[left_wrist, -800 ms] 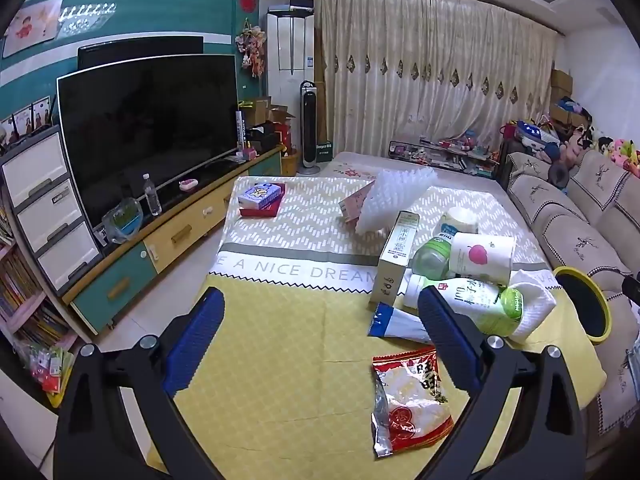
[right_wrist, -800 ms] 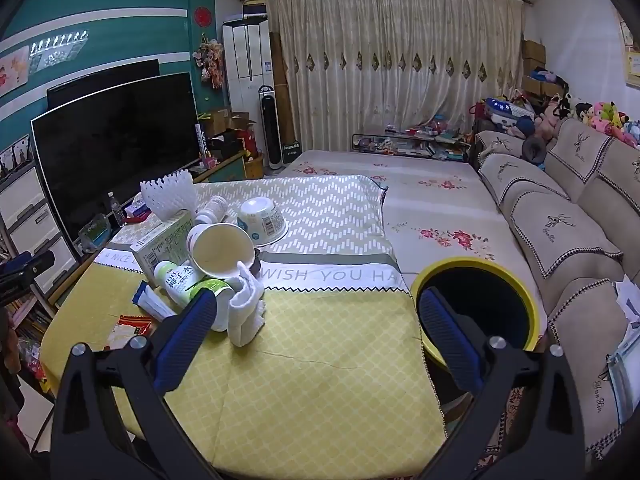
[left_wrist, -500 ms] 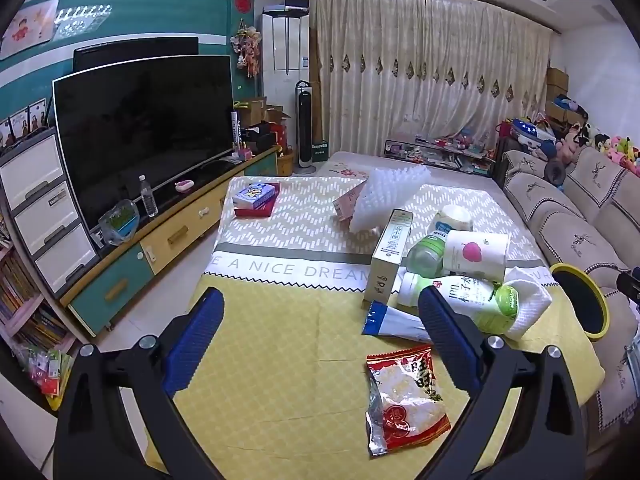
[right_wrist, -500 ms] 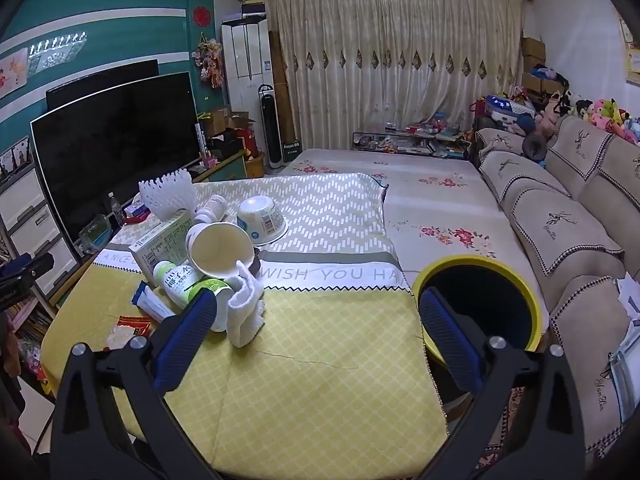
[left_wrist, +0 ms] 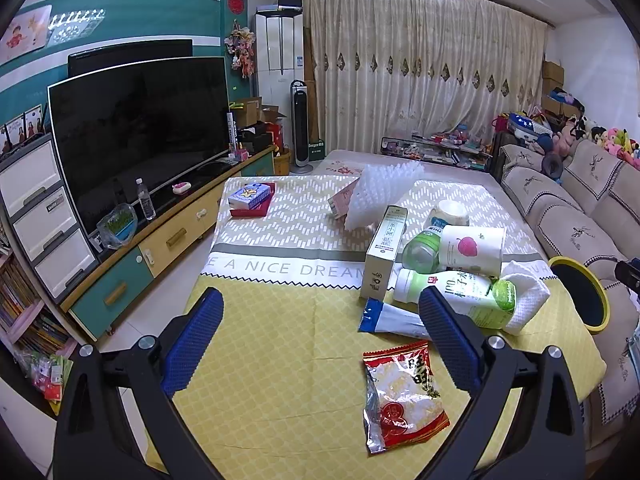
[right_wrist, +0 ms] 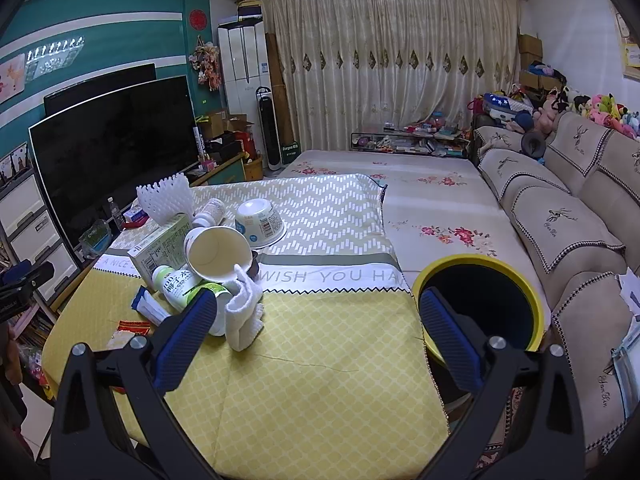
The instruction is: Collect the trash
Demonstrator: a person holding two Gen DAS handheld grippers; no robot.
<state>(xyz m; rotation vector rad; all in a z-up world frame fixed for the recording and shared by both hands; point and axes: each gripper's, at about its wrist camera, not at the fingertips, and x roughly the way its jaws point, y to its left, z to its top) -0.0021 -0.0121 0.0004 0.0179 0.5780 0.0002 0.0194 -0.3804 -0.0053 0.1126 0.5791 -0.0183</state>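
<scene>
1. The left gripper is hovering above the table with its jaws spread wide and gripping nothing; the red snack wrapper is lying flat just below and inside its right finger.
2. Ahead of that finger, a blue-and-white tube is lying against a green-capped bottle; a white cloth is touching the bottle's cap end; a paper cup and a tall carton are sitting further ahead.
3. The right gripper is likewise hanging released and empty; the same trash pile, with the cloth nearest, is sitting ahead of its left finger.
4. The yellow-rimmed bin is standing beside the table edge, just beyond the right finger.
</scene>
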